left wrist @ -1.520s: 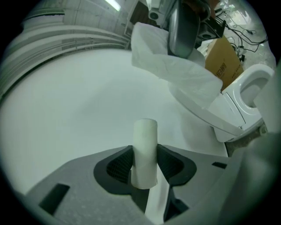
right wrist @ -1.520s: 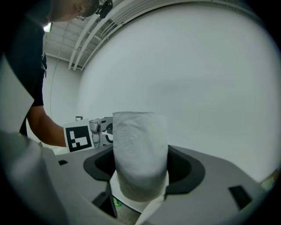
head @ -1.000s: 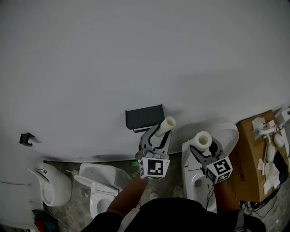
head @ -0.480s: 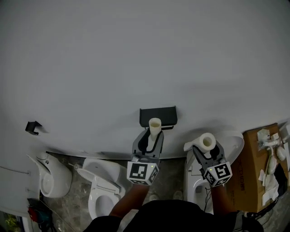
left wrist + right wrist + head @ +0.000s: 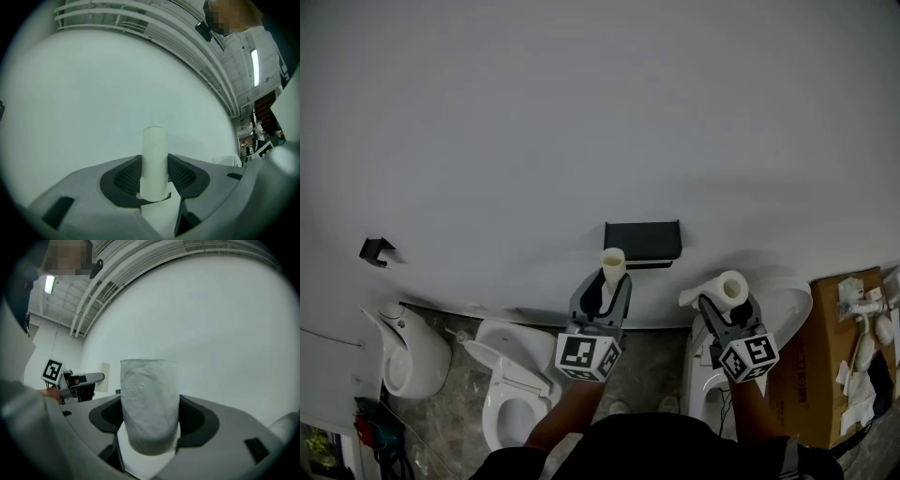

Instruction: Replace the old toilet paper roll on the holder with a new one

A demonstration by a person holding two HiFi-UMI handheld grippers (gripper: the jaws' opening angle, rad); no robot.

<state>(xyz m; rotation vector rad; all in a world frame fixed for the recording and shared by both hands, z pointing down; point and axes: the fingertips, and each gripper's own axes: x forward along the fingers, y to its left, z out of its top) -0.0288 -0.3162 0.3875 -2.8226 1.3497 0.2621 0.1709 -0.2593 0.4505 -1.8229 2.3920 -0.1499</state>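
Observation:
A black toilet paper holder [image 5: 643, 239] hangs on the white wall, with no roll visible on it. Just below and left of it, my left gripper [image 5: 608, 284] is shut on a bare, pale cardboard tube [image 5: 612, 265] that stands upright. In the left gripper view the tube [image 5: 153, 161] sits squeezed between the dark pads [image 5: 125, 177] of the left gripper [image 5: 153, 183]. My right gripper [image 5: 727, 302] is shut on a full white toilet paper roll [image 5: 727, 289], lower right of the holder. The roll [image 5: 150, 404] fills the right gripper [image 5: 150, 425].
Below stand a white toilet [image 5: 511, 375], a white urinal-shaped fixture [image 5: 412, 361] and another toilet [image 5: 778, 295] behind the right gripper. A cardboard box [image 5: 825, 356] with white parts is at the right. A small black hook [image 5: 375, 249] is on the wall at the left.
The left gripper with the tube has moved left, away from the holder's front, and rolled so the tube now stands upright instead of leaning right. The right gripper shifted slightly with its roll.

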